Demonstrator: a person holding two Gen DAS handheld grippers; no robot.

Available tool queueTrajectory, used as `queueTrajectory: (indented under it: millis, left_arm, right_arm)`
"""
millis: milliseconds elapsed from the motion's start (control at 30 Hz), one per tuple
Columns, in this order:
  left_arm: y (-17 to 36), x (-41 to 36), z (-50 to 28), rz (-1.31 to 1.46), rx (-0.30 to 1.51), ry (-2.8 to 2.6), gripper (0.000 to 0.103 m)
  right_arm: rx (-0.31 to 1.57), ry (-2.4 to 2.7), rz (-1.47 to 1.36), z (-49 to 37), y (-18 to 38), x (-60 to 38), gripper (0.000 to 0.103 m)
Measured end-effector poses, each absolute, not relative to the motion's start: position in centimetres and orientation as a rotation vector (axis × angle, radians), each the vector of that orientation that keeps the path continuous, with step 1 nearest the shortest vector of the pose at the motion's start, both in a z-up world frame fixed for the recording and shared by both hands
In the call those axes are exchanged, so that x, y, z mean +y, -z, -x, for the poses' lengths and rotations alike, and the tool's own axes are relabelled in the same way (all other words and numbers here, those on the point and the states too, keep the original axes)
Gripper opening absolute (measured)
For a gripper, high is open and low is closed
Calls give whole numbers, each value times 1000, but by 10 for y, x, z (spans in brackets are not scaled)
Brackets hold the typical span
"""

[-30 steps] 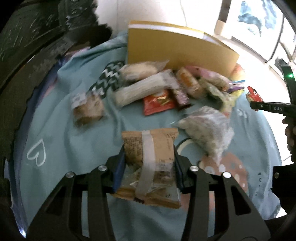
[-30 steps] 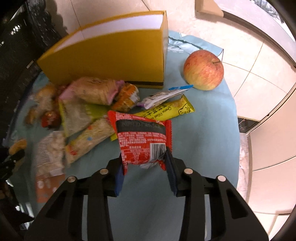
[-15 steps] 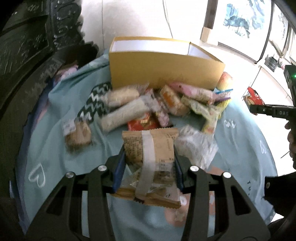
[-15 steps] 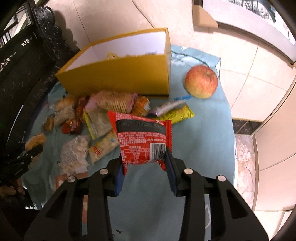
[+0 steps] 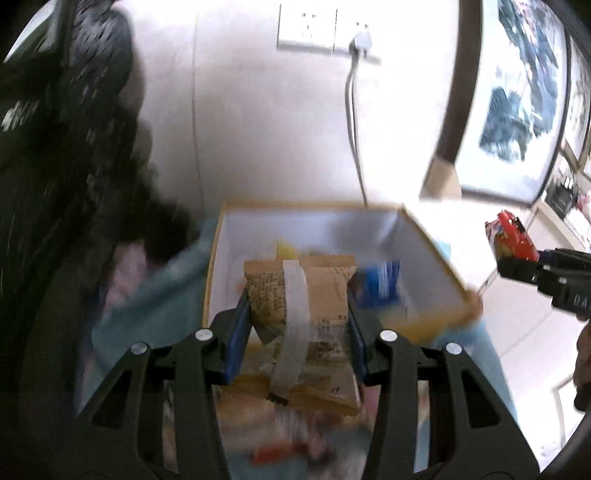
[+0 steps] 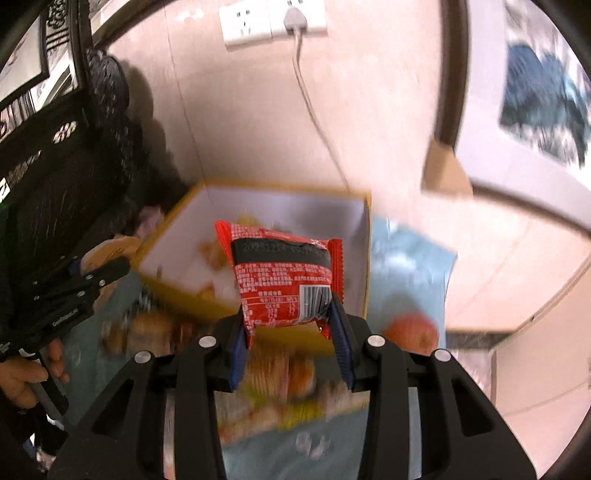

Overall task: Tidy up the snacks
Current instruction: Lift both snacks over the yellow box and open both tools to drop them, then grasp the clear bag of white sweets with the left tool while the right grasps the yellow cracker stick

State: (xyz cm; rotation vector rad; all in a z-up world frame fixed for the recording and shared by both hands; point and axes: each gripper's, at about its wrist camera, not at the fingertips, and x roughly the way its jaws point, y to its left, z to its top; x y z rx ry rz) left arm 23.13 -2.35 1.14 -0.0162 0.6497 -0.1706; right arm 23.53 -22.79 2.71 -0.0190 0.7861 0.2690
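My left gripper (image 5: 297,332) is shut on a brown snack packet with a white band (image 5: 301,317), held above the open yellow box (image 5: 436,321) with a white inside. A few snacks lie in the box. My right gripper (image 6: 288,339) is shut on a red snack packet (image 6: 282,277), held over the near wall of the same yellow box (image 6: 173,284). The right gripper and its red packet (image 5: 511,240) also show at the right of the left wrist view. The left gripper (image 6: 74,291) shows at the left of the right wrist view.
Loose snacks (image 6: 273,380) lie blurred on the blue cloth (image 6: 406,258) in front of the box. An apple (image 6: 412,334) sits right of the box. A wall with a socket and cable (image 6: 295,22) stands behind. Dark ironwork (image 5: 55,147) is on the left.
Both grippers have risen and moved forward with their packets, from over the snack pile to over the yellow box. The box's inside now shows from above.
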Motion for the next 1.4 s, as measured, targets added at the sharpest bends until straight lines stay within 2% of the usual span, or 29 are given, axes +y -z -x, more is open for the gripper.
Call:
queueTrajectory:
  millis: [67,100,133,167,233,433,667,833,1033,1300,1400]
  left_arm:
    - [-30,-30,-254,-4,621,151,49]
    - [-37,-32,-266,-14,613,138,55]
    - [-41,-35,-282,-27,621,119,84]
    - [-42,-36,-295,-35,635,91,99]
    - [-36,-33,-309,-45,657,38,99]
    - [3,-21,-285,-66,730,57,99]
    - [71,-30,-191,-55,795,150,99]
    - [120,-61,-124,-152,868,260,99]
    - [164,-85,-105,-212,962,286,99]
    - [178,-57,-105,-137,980,208,101]
    - [183,-44,-100,-130,984,204,101]
  right_arm:
    - [770,-256,-1,-261,-43,-225,43]
    - [769,-256,-21,-274,-49,-224,47]
    - [773,-247,-36,-289,-52,-224,67]
    - [785,-232,-31,-297,-51,-223,81]
    - [824,-179,14,-310,-43,-223,89]
    - [886,-166,-6,-283,-4,-245,89]
    - [1058,-97,-85,-205,82,-274,89]
    - [1169,-51,-106,-166,137,-275,89]
    - [1165,-34,-124,-166,152,-267,89]
    - [1160,28,-81,-198,163,-249,89]
    - [1177,52,-68,-208,171,-250,85]
